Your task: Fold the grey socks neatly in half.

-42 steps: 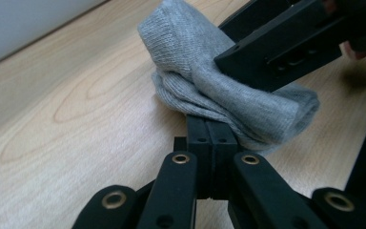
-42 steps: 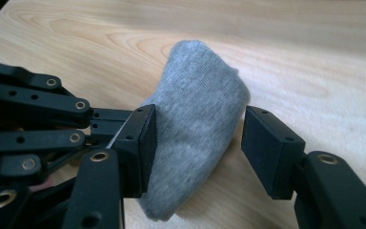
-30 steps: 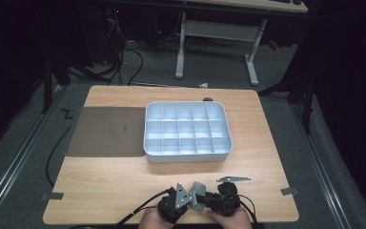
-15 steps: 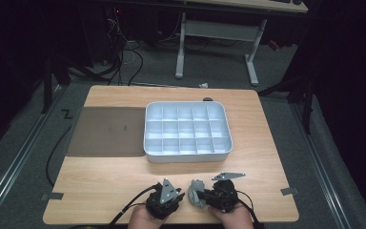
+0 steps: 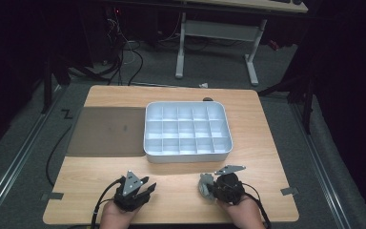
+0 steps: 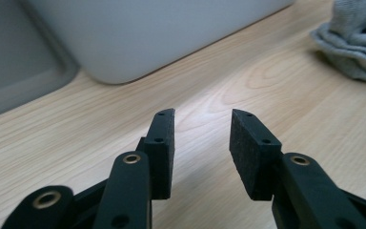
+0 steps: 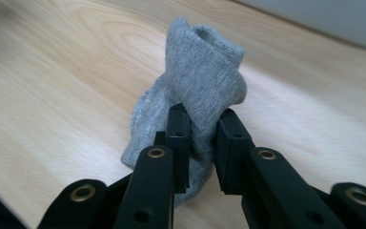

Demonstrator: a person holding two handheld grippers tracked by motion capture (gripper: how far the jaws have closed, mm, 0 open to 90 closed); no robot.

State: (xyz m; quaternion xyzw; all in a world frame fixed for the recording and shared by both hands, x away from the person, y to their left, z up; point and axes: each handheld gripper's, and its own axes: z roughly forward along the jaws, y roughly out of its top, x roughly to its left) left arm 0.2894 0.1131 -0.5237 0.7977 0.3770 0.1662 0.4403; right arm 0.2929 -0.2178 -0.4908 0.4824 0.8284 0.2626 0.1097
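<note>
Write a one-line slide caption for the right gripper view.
Right gripper shut on a bunched grey sock resting on the wooden table.

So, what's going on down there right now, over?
Left claw open, empty, near table edge. Right claw shut on grey sock, on the wood. White divided tray ahead, nothing between.

In the right gripper view the grey sock is partly hidden behind the fingers clamped on it. In the left gripper view the white tray is cut off by the top edge, and the sock by the right edge. In the high view both forearms are cut off at the bottom edge.
</note>
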